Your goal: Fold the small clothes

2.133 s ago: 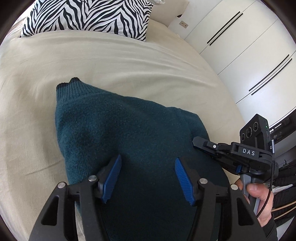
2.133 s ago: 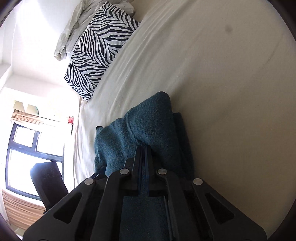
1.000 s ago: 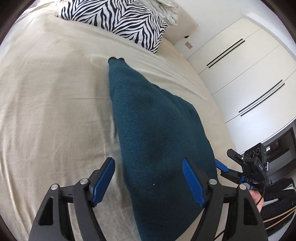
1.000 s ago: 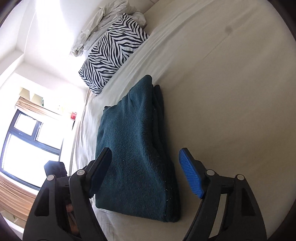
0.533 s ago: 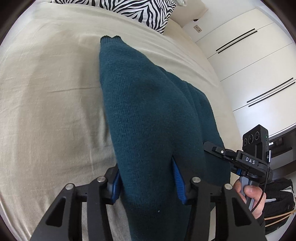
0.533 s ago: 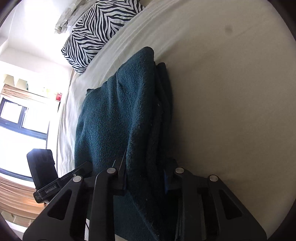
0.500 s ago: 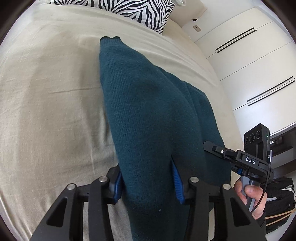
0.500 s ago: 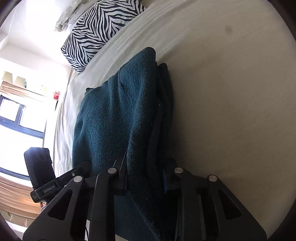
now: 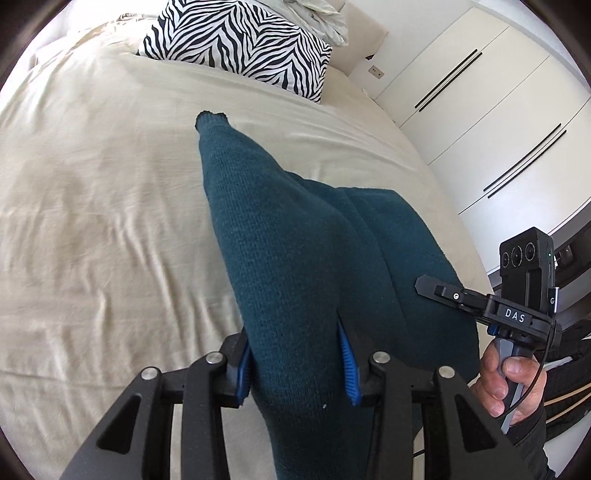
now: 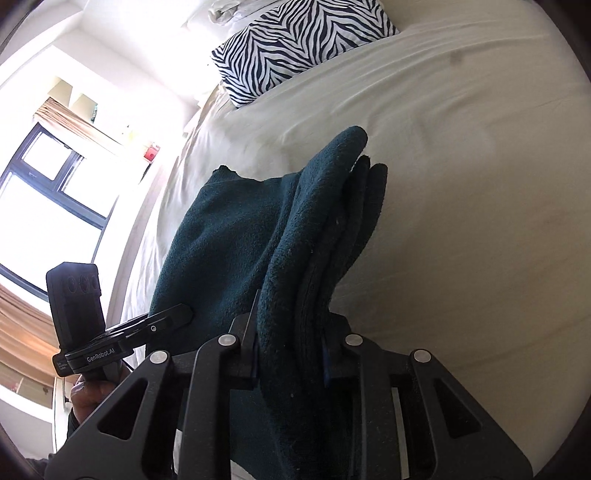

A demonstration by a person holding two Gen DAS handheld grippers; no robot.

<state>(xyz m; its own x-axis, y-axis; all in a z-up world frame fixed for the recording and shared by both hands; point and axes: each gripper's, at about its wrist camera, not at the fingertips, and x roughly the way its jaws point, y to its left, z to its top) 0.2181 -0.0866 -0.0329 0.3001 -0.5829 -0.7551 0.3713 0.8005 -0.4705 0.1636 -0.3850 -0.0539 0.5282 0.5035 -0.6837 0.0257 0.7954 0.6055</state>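
— Cream bed sheet [image 9: 92, 206] lies under everything you're working over. What's nearest you?

— Your left gripper [image 9: 297, 363]: its blue pads [image 9: 347, 363] are pinching a thick bunched edge of the teal sweater [image 9: 295, 240]. In the right wrist view, your right gripper [image 10: 290, 345] is clamped the same way on the stacked folded layers of the sweater [image 10: 236, 236] at the near edge.

— And where does the sweater sit?

— On the sheet, in the middle of the bed. Its near edge is raised in both of your grips, and the cloth slopes away from you down to the sheet. In the left view a ribbed cuff or hem end [image 9: 210, 118] marks its far tip. To the right of it you can see your right hand [image 9: 509, 380] around the other tool's handle.

— What's beyond that?

— At the head of the bed, a zebra pillow [image 9: 243, 55], with crumpled pale bedding [image 9: 317, 18] behind it. White wardrobe doors [image 9: 480, 96] stand past the bed on the right; a window [image 10: 48, 206] shows on the left in the right wrist view.
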